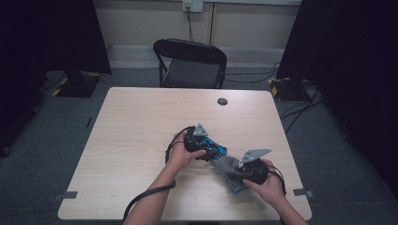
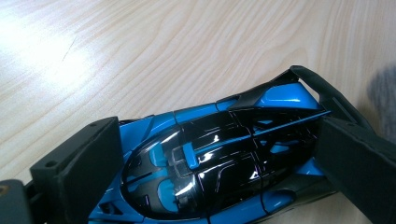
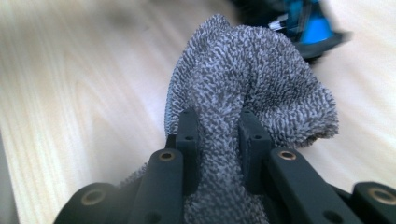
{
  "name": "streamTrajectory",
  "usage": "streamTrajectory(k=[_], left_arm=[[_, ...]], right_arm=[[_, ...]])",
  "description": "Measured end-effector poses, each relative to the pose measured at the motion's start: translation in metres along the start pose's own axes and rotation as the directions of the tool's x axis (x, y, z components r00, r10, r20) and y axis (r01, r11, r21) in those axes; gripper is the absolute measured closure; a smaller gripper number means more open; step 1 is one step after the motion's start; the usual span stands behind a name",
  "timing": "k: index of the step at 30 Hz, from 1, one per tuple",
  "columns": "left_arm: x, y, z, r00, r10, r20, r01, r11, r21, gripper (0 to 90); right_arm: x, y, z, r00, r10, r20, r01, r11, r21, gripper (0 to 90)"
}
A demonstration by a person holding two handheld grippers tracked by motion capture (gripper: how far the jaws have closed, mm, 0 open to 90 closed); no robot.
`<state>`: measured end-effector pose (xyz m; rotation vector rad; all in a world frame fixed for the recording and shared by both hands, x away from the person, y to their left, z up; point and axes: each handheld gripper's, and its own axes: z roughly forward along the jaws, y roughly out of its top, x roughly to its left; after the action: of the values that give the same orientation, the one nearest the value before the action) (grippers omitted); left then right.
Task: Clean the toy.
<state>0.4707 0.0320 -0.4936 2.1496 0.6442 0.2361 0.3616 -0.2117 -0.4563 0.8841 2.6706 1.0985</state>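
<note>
While your left gripper (image 2: 210,154) clamps the toy car (image 2: 219,158) across its width on the table (image 1: 141,131), its tail points toward your right gripper (image 3: 217,135). That one pinches the grey cloth (image 3: 252,79), just short of the tail, so wipe along the car's length.

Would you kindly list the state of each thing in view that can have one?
Toy car: clamped between the left gripper jaws, over the table.
Grey cloth: bunched, pinched in the right gripper, next to the car's rear.
Left gripper: shut on the car.
Right gripper: shut on the cloth.
Folding chair: unfolded, empty.
</note>
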Motion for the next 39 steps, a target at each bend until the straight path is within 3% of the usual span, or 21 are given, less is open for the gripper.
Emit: streamTrajectory(k=[1,3,7,11,19,23,32,39], left_arm=[[0.000,0.001,0.000,1.0000,0.000,0.002,0.000,1.0000,0.003,1.1],[0.000,0.001,0.000,1.0000,-0.001,0.003,0.001,1.0000,0.008,1.2],[0.000,0.001,0.000,1.0000,0.004,0.002,-0.004,1.0000,0.005,1.2],[0.000,0.001,0.000,1.0000,0.001,0.002,-0.001,1.0000,0.009,1.1],[0.000,0.001,0.000,1.0000,0.000,0.002,0.000,1.0000,0.005,1.1],[0.000,0.001,0.000,1.0000,0.003,0.002,-0.003,1.0000,0.008,1.1],[-0.001,0.001,0.000,1.0000,0.004,-0.001,-0.004,1.0000,0.009,1.1],[-0.003,0.000,0.000,1.0000,0.002,-0.004,-0.002,1.0000,0.005,1.0]], right_arm=[[-0.009,0.002,-0.008,0.9998,0.014,0.016,-0.014,1.000,-0.022,73.6],[-0.013,0.004,-0.010,0.9997,0.015,0.022,-0.014,1.000,-0.025,73.5],[-0.034,0.015,-0.015,0.9984,0.035,0.045,-0.032,0.998,-0.055,72.9],[-0.053,0.025,-0.011,0.9970,0.048,0.062,-0.042,0.995,-0.085,72.4],[-0.083,0.048,0.002,0.9931,0.057,0.103,-0.047,0.995,-0.092,71.2],[-0.092,0.057,0.010,0.9912,0.048,0.123,-0.037,0.996,-0.084,70.8],[-0.106,0.069,0.033,0.9921,0.039,0.119,-0.033,0.998,-0.055,68.8],[-0.112,0.070,0.051,0.9896,0.029,0.141,-0.028,1.000,-0.011,61.1]])
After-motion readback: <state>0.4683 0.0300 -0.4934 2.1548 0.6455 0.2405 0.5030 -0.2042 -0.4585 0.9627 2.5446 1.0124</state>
